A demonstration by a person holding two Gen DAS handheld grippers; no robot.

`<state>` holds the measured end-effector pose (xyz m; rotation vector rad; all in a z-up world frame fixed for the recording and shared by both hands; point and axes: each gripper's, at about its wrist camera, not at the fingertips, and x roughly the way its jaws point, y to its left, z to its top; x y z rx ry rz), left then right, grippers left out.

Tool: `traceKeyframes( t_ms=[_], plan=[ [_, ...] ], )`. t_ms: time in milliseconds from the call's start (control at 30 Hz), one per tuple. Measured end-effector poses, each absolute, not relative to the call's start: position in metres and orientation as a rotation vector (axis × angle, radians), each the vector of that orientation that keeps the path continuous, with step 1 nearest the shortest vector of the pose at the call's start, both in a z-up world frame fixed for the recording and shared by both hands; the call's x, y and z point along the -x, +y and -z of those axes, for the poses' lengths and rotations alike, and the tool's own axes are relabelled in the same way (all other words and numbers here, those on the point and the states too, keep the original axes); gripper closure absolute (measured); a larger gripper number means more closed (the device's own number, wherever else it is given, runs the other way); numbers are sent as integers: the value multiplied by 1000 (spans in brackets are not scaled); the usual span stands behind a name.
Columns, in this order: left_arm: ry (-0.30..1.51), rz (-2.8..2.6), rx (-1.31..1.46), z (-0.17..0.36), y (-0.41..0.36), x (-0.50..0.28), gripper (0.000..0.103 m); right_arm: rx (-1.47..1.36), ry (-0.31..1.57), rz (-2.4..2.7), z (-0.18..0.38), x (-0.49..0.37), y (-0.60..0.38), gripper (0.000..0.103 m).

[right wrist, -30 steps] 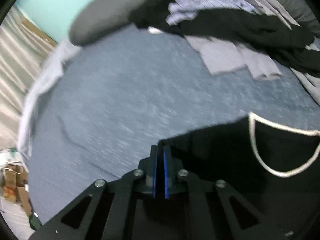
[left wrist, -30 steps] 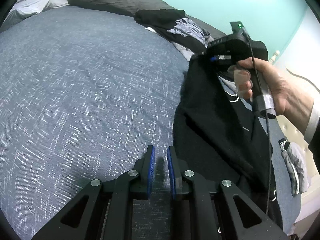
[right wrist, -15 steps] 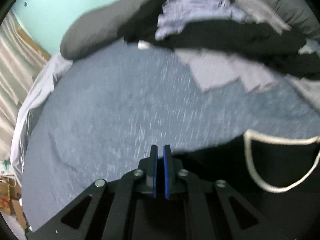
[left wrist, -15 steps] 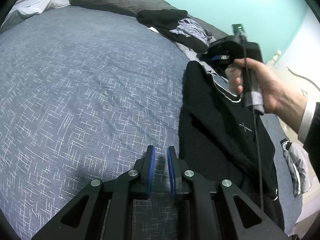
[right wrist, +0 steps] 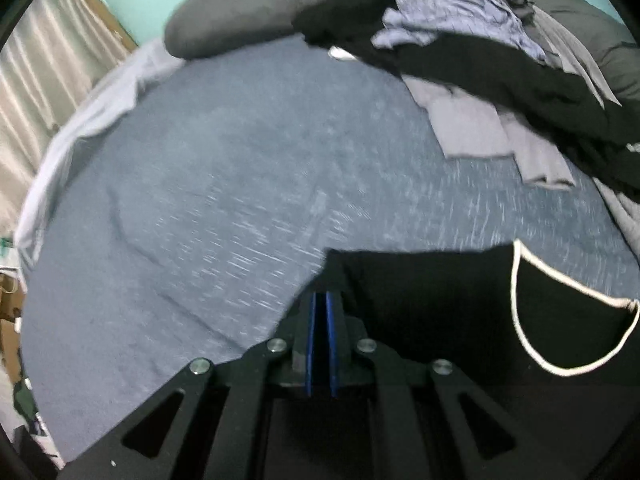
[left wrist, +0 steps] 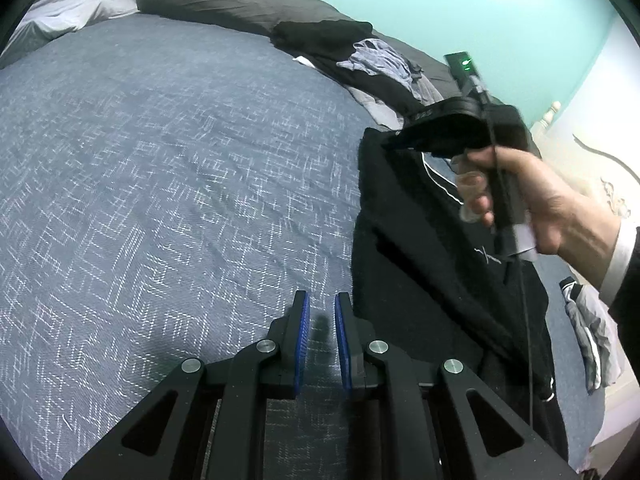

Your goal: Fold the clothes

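Right gripper point(right wrist: 320, 300) pinching a black top point(right wrist: 440, 304) by its corner, cream-trimmed neckline, fabric lifted and draping down onto the blue bedspread point(left wrist: 160, 200), left gripper point(left wrist: 320, 312) spread, empty, just beside its edge, clothes pile point(right wrist: 480, 40) beyond.

Blue-grey woven bedspread point(left wrist: 160, 184) with white crosshatch flecks; black knit garment point(left wrist: 420, 248) with cream-piped neckline point(right wrist: 560, 320); charcoal pillow point(left wrist: 224, 0); lavender crumpled cloth point(right wrist: 452, 20) on black pile; mint-green wall point(left wrist: 440, 0); blue pads on black fingers point(left wrist: 302, 344).
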<state>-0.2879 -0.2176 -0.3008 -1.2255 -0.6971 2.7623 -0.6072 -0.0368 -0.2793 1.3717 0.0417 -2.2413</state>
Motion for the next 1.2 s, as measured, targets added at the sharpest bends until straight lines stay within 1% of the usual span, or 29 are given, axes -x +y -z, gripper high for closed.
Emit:
traceKeyframes(
  t_ms=[67, 100, 233, 367, 500, 600, 733, 900, 1200],
  plan=[
    [-700, -2762, 1226, 301, -218, 288, 89, -1395, 68, 2258, 289, 608, -40, 97],
    [-702, -2761, 1226, 301, -219, 288, 89, -1368, 73, 2284, 285, 608, -38, 97],
    [-710, -2759, 1224, 300, -220, 288, 89, -1265, -23, 2297, 260, 599, -27, 97],
    [-708, -2760, 1220, 299, -220, 287, 89, -1282, 31, 2177, 261, 573, -25, 97],
    [-701, -2763, 1220, 298, -218, 286, 89, -1377, 168, 2122, 289, 554, -30, 97],
    [-687, -2767, 1221, 297, -217, 286, 89, -1409, 109, 2181, 298, 562, -23, 98],
    [-696, -2765, 1225, 298, -218, 288, 89, -1350, -8, 2184, 285, 556, -15, 97],
    [-699, -2763, 1228, 298, -219, 289, 87, -1342, 23, 2098, 283, 521, -15, 97],
    [-684, -2769, 1226, 297, -217, 287, 84, -1375, -66, 2140, 282, 480, 27, 98]
  ],
)
